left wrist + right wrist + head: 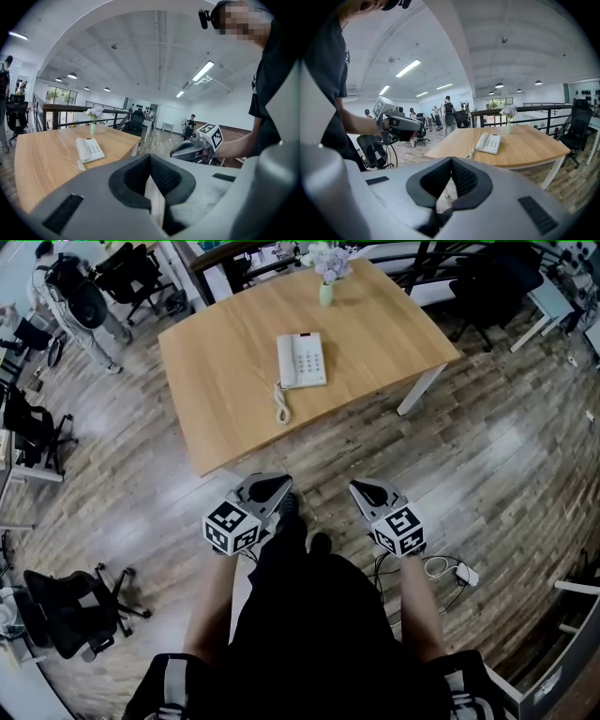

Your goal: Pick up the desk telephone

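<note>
A white desk telephone [302, 360] lies on the wooden table [225, 399], its coiled cord trailing toward the near edge. It also shows as the telephone [89, 149] in the left gripper view and the telephone [489, 142] in the right gripper view. My left gripper [278, 489] and right gripper [361, 489] hang side by side over the floor, well short of the table. Both are shut with nothing between the jaws. The left gripper [151, 177] and right gripper [452, 175] each point toward the table.
A small green vase with pale flowers [327, 277] stands at the table's far edge. Black office chairs [70, 610] sit left of me and behind the table. A person with a backpack [80, 306] stands at the far left. A white cable [448, 568] lies on the floor at right.
</note>
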